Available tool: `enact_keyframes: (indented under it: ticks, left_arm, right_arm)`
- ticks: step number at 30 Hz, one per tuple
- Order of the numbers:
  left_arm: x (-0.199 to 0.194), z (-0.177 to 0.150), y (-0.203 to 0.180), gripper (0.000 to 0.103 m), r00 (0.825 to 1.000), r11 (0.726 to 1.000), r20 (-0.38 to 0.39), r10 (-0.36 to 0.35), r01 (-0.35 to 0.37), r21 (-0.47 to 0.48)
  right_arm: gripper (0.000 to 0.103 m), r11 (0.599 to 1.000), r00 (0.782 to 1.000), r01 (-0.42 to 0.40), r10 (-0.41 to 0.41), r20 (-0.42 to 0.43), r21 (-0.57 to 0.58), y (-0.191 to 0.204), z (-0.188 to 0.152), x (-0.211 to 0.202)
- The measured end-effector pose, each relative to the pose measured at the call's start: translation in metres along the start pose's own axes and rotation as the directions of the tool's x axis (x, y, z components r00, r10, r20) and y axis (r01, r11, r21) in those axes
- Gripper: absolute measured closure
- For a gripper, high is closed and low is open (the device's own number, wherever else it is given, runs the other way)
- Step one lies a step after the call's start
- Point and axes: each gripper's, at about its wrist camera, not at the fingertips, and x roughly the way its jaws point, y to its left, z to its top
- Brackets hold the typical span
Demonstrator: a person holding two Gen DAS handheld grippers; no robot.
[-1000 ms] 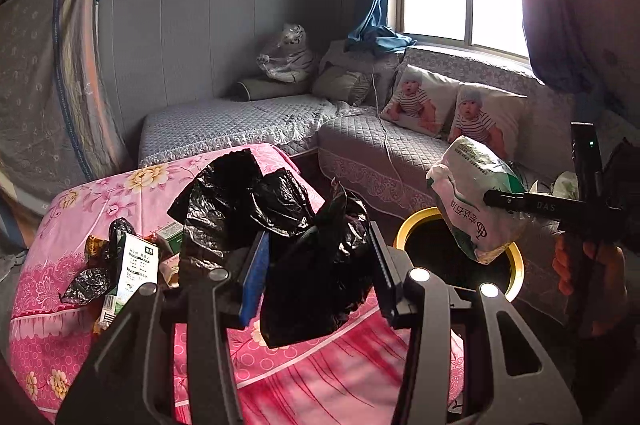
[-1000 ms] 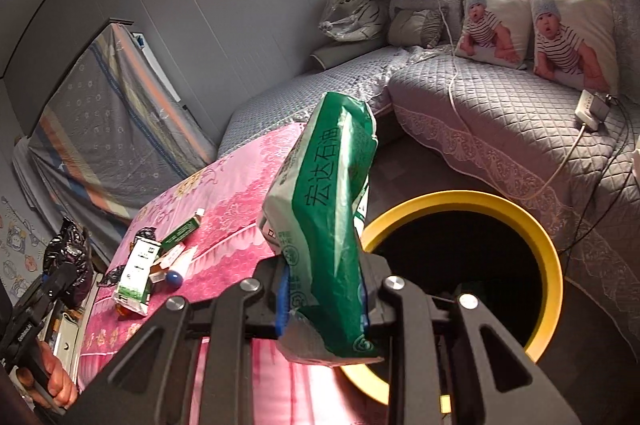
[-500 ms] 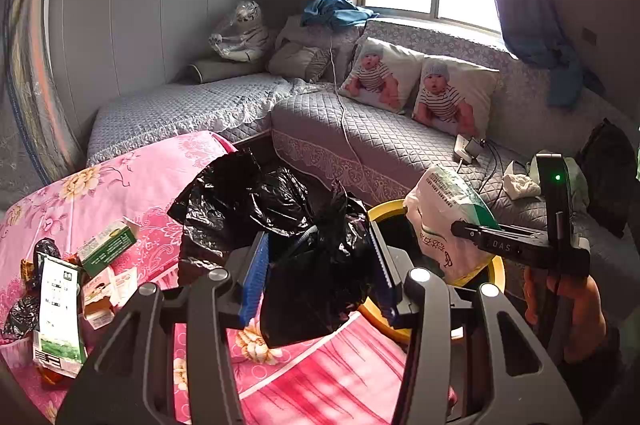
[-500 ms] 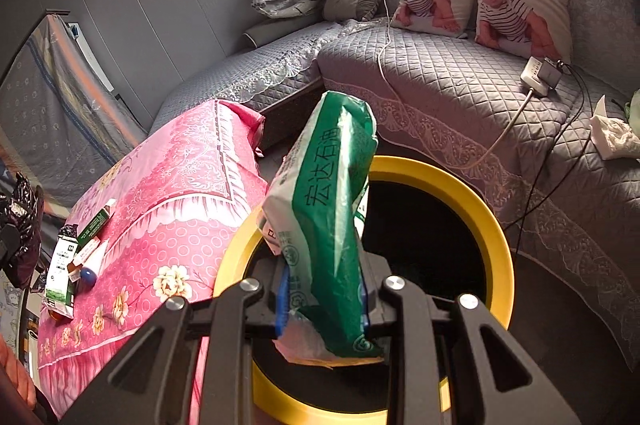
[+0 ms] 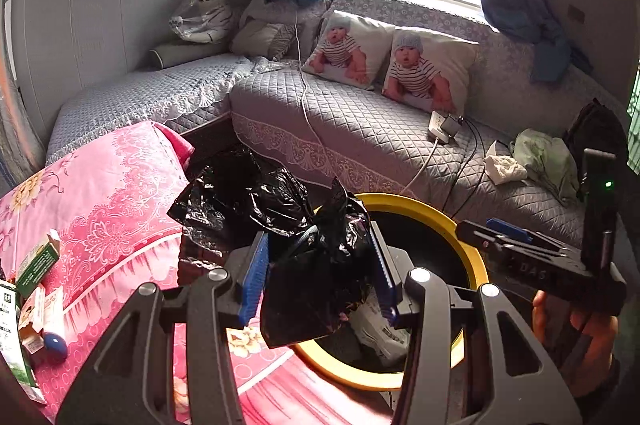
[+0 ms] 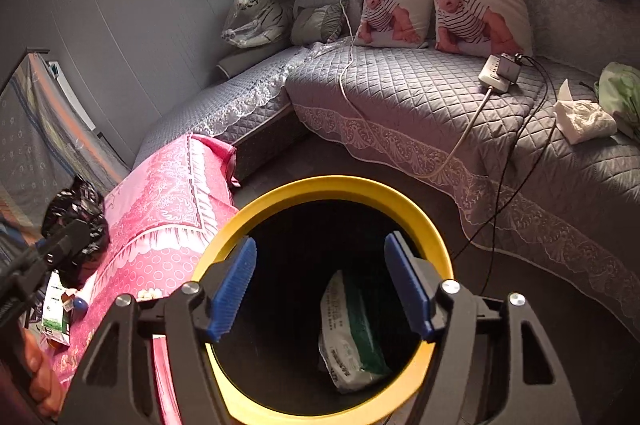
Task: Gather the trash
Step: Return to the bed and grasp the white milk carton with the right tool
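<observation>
Left hand-held gripper (image 5: 318,271) clamped on a crumpled black bag (image 5: 316,265) that hid part of the yellow-rimmed bin (image 6: 340,187), right hand-held gripper (image 6: 320,289) opening, nothing between, green-and-white packet (image 6: 352,337) lying inside the bin, cartons (image 5: 38,263) cut off on the pink surface (image 5: 108,193).

Matte black frames on the left gripper (image 5: 318,275) and right gripper (image 6: 326,287), ribbed blue pads (image 6: 234,289) inside each finger, round silver screws (image 6: 451,285) at the knuckles. "DAS" lettering and a tiny green light on the right one's side.
</observation>
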Motion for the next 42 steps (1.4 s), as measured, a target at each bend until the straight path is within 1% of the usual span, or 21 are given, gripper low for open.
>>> enact_keyframes:
  ticks: [3,4,7,8,9,11,12,15,16,19,21,24,26,29,31,34,35,37,39,42]
  left_arm:
    - [0.022,-0.004,-0.015,0.058,0.999,1.000,-0.037,-0.024,0.024,0.014]
    - [0.030,-0.005,-0.020,0.057,0.998,0.999,-0.048,-0.028,0.029,0.021]
    - [0.051,-0.011,-0.029,0.042,0.997,0.999,-0.071,-0.039,0.041,0.022]
    - [0.055,-0.014,-0.032,0.030,0.997,0.999,-0.073,-0.036,0.038,0.019]
    - [0.057,-0.017,-0.034,0.021,0.997,0.999,-0.070,-0.032,0.033,0.015]
    - [0.057,-0.021,-0.036,0.013,0.998,1.000,-0.061,-0.024,0.025,0.015]
    - [0.054,-0.023,-0.035,0.010,0.999,1.000,-0.052,-0.016,0.017,0.014]
    - [0.044,-0.023,-0.027,0.008,1.000,1.000,-0.013,0.021,-0.021,-0.003]
    - [0.039,-0.022,-0.022,0.008,1.000,0.999,0.004,0.030,-0.030,-0.016]
    - [0.017,-0.017,-0.008,0.008,0.996,0.997,0.068,0.058,-0.055,-0.050]
    - [-0.003,-0.013,0.003,0.008,0.988,0.994,0.119,0.093,-0.086,-0.065]
    - [-0.040,-0.009,0.024,0.008,0.969,0.989,0.210,0.131,-0.112,-0.100]
    - [-0.067,-0.005,0.041,0.008,0.952,0.982,0.260,0.159,-0.126,-0.139]
    - [-0.112,-0.001,0.066,0.008,0.921,0.971,0.340,0.190,-0.126,-0.201]
    - [-0.143,-0.002,0.082,0.008,0.894,0.964,0.391,0.217,-0.132,-0.232]
    - [-0.189,-0.006,0.106,0.008,0.851,0.950,0.446,0.275,-0.171,-0.260]
    - [-0.204,-0.008,0.114,0.008,0.836,0.944,0.460,0.299,-0.189,-0.270]
    - [-0.232,-0.015,0.130,0.008,0.798,0.927,0.487,0.355,-0.233,-0.295]
    - [-0.260,-0.025,0.148,0.008,0.752,0.902,0.507,0.420,-0.283,-0.327]
    - [-0.299,-0.046,0.176,0.008,0.681,0.850,0.516,0.520,-0.349,-0.395]
  right_arm:
    - [0.037,0.999,0.999,-0.016,0.014,0.047,0.045,-0.018,0.000,-0.027]
    - [0.036,0.998,0.998,-0.017,0.013,0.061,0.055,-0.023,-0.001,-0.036]
    - [0.034,0.997,0.996,-0.023,0.016,0.088,0.080,-0.036,-0.002,-0.056]
    - [0.034,0.996,0.995,-0.023,0.015,0.096,0.082,-0.038,-0.002,-0.062]
    - [0.034,0.996,0.994,-0.019,0.010,0.108,0.085,-0.039,-0.003,-0.068]
    - [0.033,0.996,0.990,-0.006,-0.007,0.139,0.093,-0.043,-0.003,-0.079]
    - [0.033,0.996,0.988,0.000,-0.015,0.153,0.094,-0.044,-0.003,-0.084]
    - [0.031,0.995,0.981,0.015,-0.035,0.191,0.103,-0.046,-0.004,-0.094]
    - [0.029,0.994,0.980,0.014,-0.035,0.195,0.105,-0.046,-0.005,-0.096]
    - [0.028,0.995,0.982,-0.008,-0.011,0.190,0.100,-0.042,-0.008,-0.097]
    - [0.028,0.997,0.985,-0.033,0.020,0.170,0.074,-0.032,-0.008,-0.092]
    - [0.027,0.995,0.988,-0.087,0.081,0.133,0.039,-0.010,-0.010,-0.082]
    - [0.027,0.993,0.988,-0.115,0.113,0.108,0.005,0.009,-0.012,-0.075]
    - [0.027,0.985,0.984,-0.162,0.165,0.065,-0.054,0.044,-0.015,-0.063]
    - [0.027,0.972,0.976,-0.211,0.214,0.027,-0.100,0.071,-0.018,-0.057]
    - [0.026,0.941,0.957,-0.290,0.290,-0.028,-0.172,0.116,-0.023,-0.052]
    - [0.026,0.927,0.947,-0.320,0.317,-0.050,-0.197,0.132,-0.025,-0.051]
    - [0.026,0.885,0.919,-0.393,0.381,-0.098,-0.249,0.168,-0.031,-0.050]
    - [0.023,0.834,0.886,-0.465,0.439,-0.153,-0.298,0.204,-0.038,-0.050]
    - [0.022,0.752,0.826,-0.563,0.503,-0.254,-0.342,0.258,-0.051,-0.046]
